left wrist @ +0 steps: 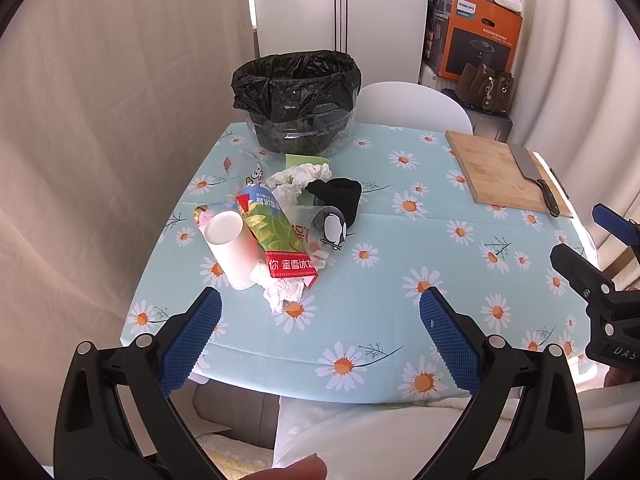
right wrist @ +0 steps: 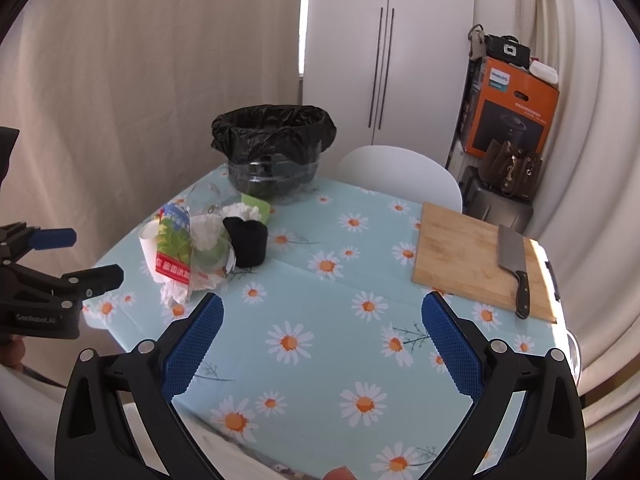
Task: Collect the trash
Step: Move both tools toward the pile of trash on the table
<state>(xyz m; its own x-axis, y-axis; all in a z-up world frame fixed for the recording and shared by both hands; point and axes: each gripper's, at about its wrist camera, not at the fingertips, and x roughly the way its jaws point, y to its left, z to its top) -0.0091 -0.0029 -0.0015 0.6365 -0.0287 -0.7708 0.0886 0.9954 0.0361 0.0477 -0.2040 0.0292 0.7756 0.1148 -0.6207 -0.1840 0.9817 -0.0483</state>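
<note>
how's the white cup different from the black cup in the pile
The white cup lies tipped on its side at the pile's left edge, open mouth facing the camera. The black cup is on the pile's right side; whether it stands or lies is unclear. The white one looks taller and narrower, the black squat. Both sit near the bin.

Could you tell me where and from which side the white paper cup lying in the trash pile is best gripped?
I would take the white paper cup across its bare lower body, near the closed end that points toward the table's near edge. It lies on its side, its open mouth facing up and away, with the printed drink bag against its right. The left gripper, open, could probably come straight in from the near side.
</note>
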